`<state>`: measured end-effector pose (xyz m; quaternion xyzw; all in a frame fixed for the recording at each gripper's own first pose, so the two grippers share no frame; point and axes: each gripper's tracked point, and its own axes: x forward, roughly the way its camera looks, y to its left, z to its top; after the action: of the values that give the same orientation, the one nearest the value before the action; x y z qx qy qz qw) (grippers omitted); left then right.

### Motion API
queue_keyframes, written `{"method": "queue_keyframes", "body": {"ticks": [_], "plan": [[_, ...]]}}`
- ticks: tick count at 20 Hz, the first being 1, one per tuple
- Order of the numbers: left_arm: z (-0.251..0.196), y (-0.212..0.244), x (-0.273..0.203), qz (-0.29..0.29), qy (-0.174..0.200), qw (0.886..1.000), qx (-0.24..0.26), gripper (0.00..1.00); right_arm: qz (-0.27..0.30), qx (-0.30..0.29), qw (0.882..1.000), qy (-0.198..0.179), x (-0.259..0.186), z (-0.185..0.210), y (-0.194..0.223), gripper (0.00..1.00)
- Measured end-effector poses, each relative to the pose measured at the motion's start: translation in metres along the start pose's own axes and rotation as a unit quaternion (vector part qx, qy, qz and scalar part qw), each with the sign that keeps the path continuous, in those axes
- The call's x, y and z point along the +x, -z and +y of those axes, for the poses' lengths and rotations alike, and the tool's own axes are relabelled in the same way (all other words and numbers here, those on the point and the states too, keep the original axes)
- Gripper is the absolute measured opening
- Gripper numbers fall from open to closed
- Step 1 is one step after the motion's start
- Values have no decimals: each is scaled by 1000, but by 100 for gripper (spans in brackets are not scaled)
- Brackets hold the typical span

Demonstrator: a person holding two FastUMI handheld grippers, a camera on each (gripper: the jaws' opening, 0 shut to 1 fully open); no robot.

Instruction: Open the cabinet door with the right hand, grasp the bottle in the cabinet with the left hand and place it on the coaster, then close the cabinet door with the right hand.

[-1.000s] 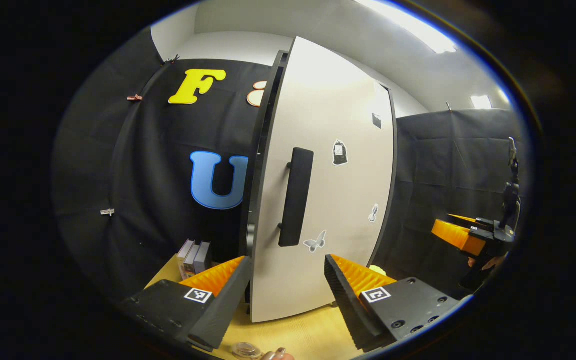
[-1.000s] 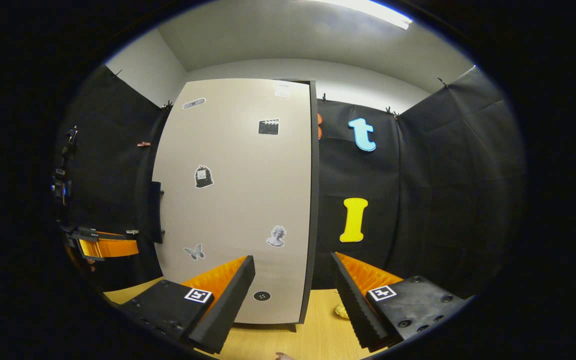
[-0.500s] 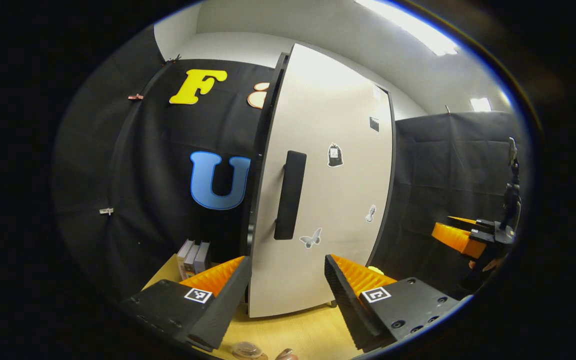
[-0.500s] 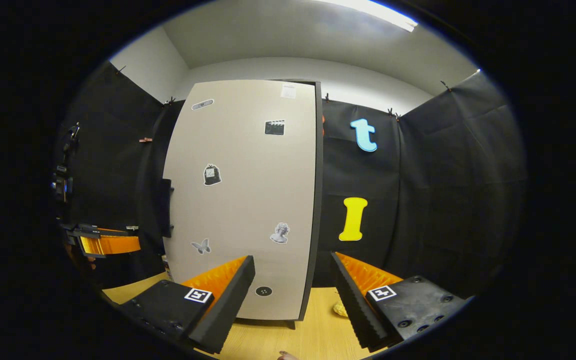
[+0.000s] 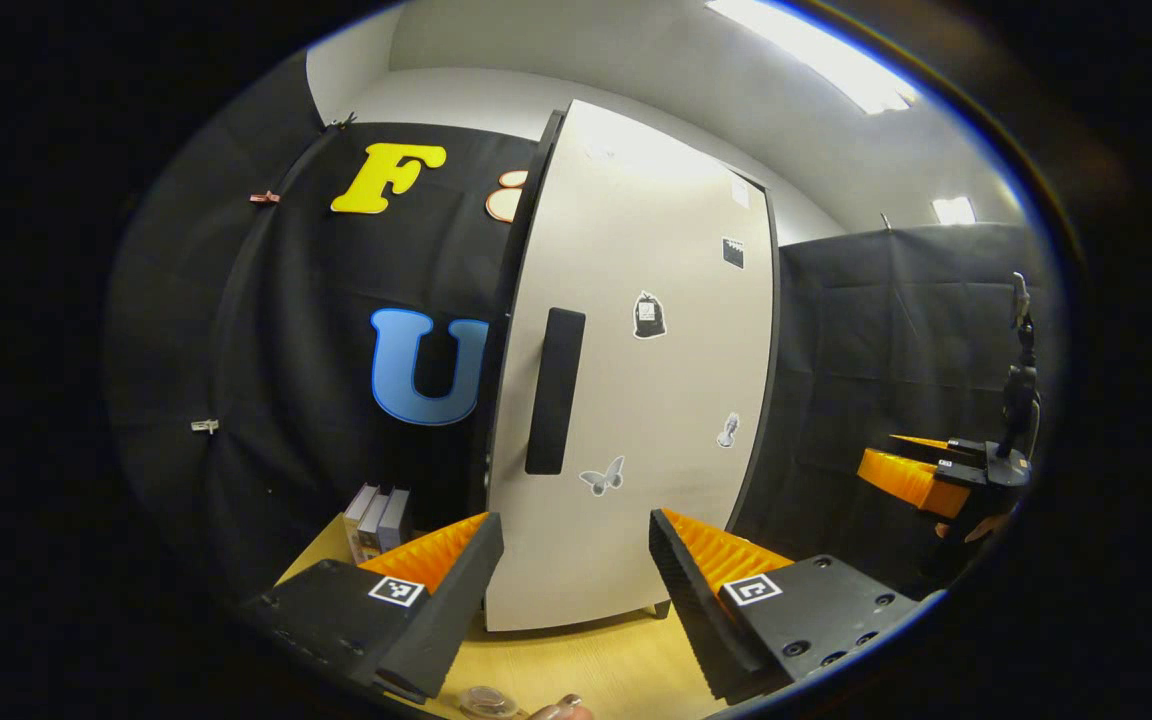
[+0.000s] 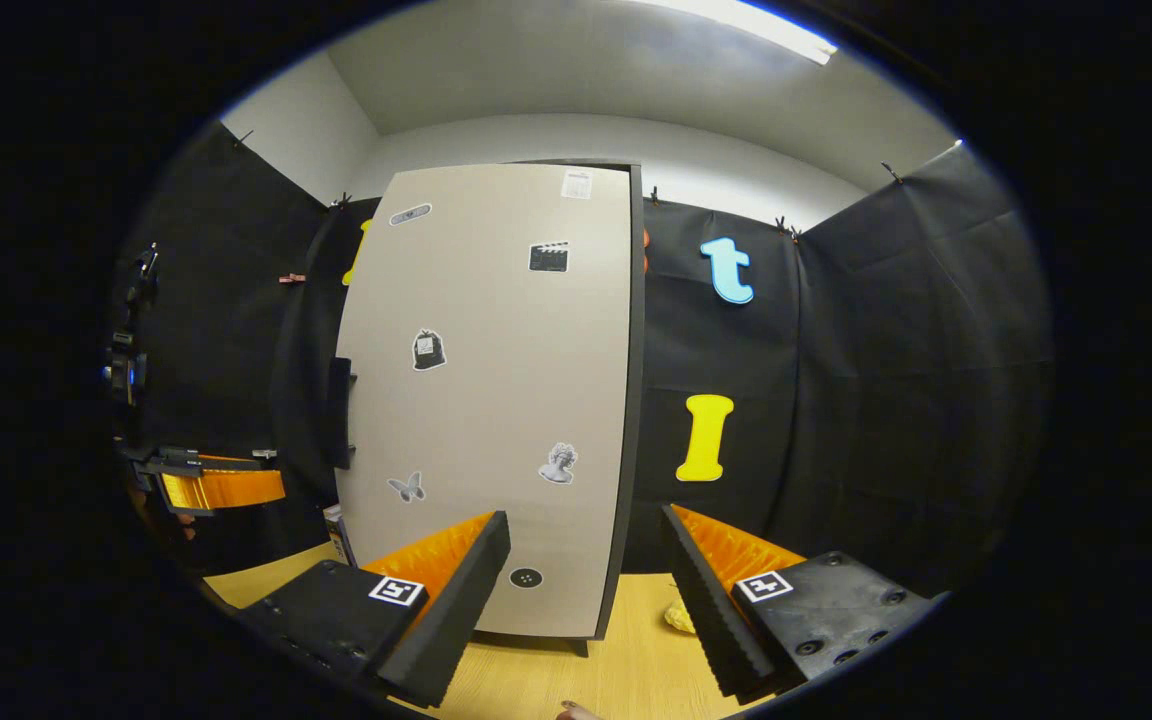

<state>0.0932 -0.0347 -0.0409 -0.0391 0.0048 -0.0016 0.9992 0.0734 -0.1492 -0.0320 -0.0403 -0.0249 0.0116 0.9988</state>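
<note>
The tall cabinet's beige door (image 5: 636, 400) carries several small stickers and a black vertical handle (image 5: 554, 390) near its left edge. The door lies almost flush against the dark cabinet body (image 5: 514, 300). My left gripper (image 5: 576, 600) is open in front of the door's lower part, holding nothing. In the right gripper view the same door (image 6: 496, 400) stands ahead, its handle (image 6: 339, 427) at the left edge. My right gripper (image 6: 586, 600) is open and empty before it. A small clear round thing (image 5: 486, 703) lies at the bottom edge; I cannot tell what it is.
The cabinet stands on a wooden tabletop (image 5: 596, 660). A few books (image 5: 376, 510) stand left of the cabinet. A yellow lump (image 6: 681, 620) lies on the table right of it. The right gripper (image 5: 926, 480) shows far right, the left gripper (image 6: 216, 487) far left.
The door has swung toward the cabinet body, and the dark gap at its handle side has narrowed. Both grippers stayed open and drew back a little.
</note>
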Motion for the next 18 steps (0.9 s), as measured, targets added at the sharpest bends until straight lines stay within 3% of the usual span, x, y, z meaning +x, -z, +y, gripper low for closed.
{"method": "queue_keyframes", "body": {"ticks": [18], "plan": [[-1,12,5,22,10,1000,15,93,6,-1,1000,-7,3,2,3,97]]}}
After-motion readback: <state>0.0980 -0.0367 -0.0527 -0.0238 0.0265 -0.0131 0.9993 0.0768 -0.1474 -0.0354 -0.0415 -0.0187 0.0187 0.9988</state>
